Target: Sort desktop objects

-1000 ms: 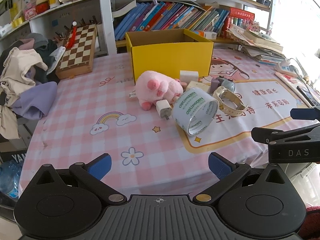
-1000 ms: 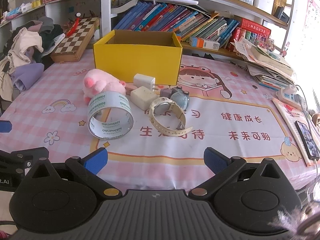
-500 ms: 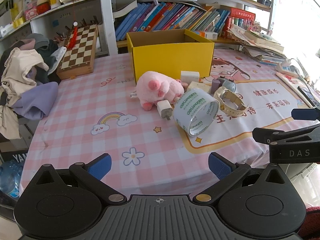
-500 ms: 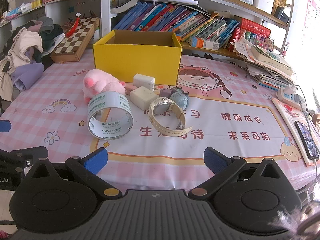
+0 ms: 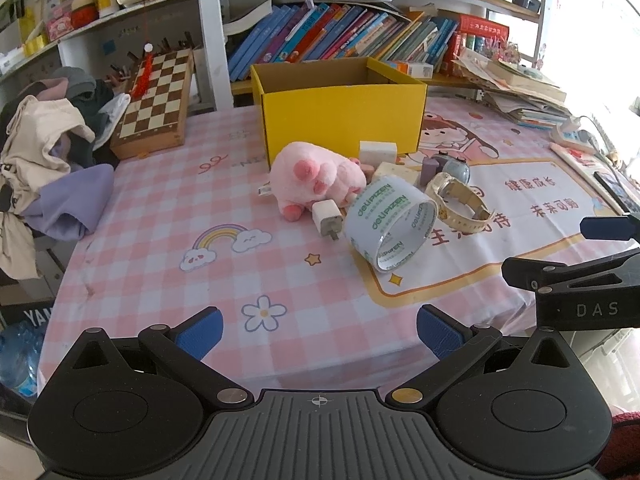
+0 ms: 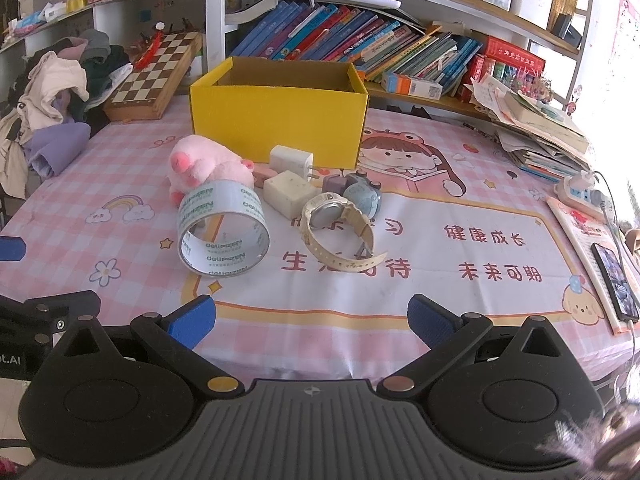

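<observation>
Both wide open and empty, the left gripper (image 5: 319,330) and right gripper (image 6: 311,320) hover at the bottom of their frames. Mid-frame, pink plush (image 5: 316,184), tape roll (image 5: 390,226) and watch (image 5: 456,206) lie before the yellow box (image 5: 340,116). Only the right view shows a phone (image 6: 614,282) at far right.

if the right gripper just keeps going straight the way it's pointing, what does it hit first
Probably the cream wristwatch, lying just ahead of the open right gripper on bare tablecloth. The tape roll sits left of that line. Depth is hard to judge through the fisheye.
</observation>
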